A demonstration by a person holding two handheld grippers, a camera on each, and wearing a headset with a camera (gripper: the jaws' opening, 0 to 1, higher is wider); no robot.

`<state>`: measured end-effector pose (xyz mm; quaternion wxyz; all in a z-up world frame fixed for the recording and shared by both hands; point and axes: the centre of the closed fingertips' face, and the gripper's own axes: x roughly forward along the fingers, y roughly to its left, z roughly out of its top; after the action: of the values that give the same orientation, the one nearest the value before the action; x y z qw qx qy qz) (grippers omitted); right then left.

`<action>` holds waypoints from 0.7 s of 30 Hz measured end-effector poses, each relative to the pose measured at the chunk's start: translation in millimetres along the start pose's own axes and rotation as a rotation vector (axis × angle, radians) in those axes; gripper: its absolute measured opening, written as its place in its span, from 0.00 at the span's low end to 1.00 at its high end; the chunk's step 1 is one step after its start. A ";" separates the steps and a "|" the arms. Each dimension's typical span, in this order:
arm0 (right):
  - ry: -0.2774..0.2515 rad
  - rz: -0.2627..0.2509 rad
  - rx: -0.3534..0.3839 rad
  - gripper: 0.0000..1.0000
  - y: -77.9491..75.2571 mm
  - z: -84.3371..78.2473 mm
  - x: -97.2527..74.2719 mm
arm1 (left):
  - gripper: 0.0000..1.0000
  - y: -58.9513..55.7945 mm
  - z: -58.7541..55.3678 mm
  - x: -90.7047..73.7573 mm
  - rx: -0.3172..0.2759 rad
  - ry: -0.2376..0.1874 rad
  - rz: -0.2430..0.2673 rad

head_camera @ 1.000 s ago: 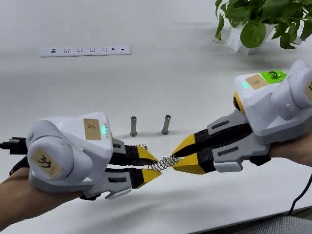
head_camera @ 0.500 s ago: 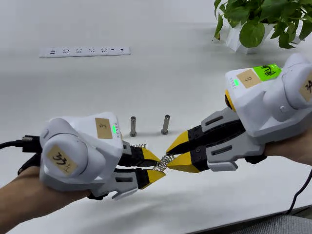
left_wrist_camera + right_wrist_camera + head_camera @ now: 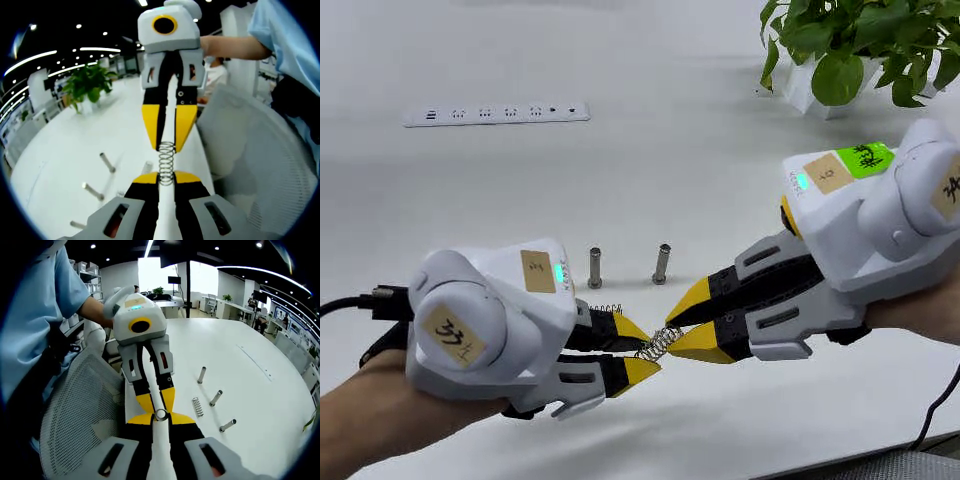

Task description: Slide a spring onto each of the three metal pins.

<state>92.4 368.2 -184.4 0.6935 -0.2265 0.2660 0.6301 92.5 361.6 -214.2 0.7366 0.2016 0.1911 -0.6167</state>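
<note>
spring [image 3: 658,342]: lower centre of the head view, off the bench [image 3: 720,150] — one end clenched by the left gripper [image 3: 648,352], the other by the right gripper [image 3: 672,335].
room: bare bench around the pins [image 3: 595,266] just above the tips; bench edge at lower right.
change: spring shorter than a second ago, grippers closer.
right gripper view: three pins — a loose spring [image 3: 198,406] lies beside them.
</note>
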 end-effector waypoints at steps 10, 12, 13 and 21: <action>0.186 0.053 -0.185 0.21 -0.3 -1.5 4.5 | 0.09 0.0 -4.2 0.3 0.007 0.033 -0.008; 0.189 0.077 -0.181 0.18 2.2 -0.7 9.2 | 0.09 -0.2 -4.1 0.3 0.003 0.032 -0.007; 0.192 0.085 -0.179 0.17 3.0 -0.7 10.7 | 0.09 -0.3 -4.0 0.3 0.003 0.032 -0.007; 0.227 0.120 -0.210 0.13 7.1 -4.8 20.3 | 0.09 0.2 -3.0 -0.3 0.000 0.027 0.002</action>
<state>86.3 381.0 -201.1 0.5926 -0.3508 0.2884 0.6653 92.5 363.4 -216.5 0.7344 0.2103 0.2007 -0.6133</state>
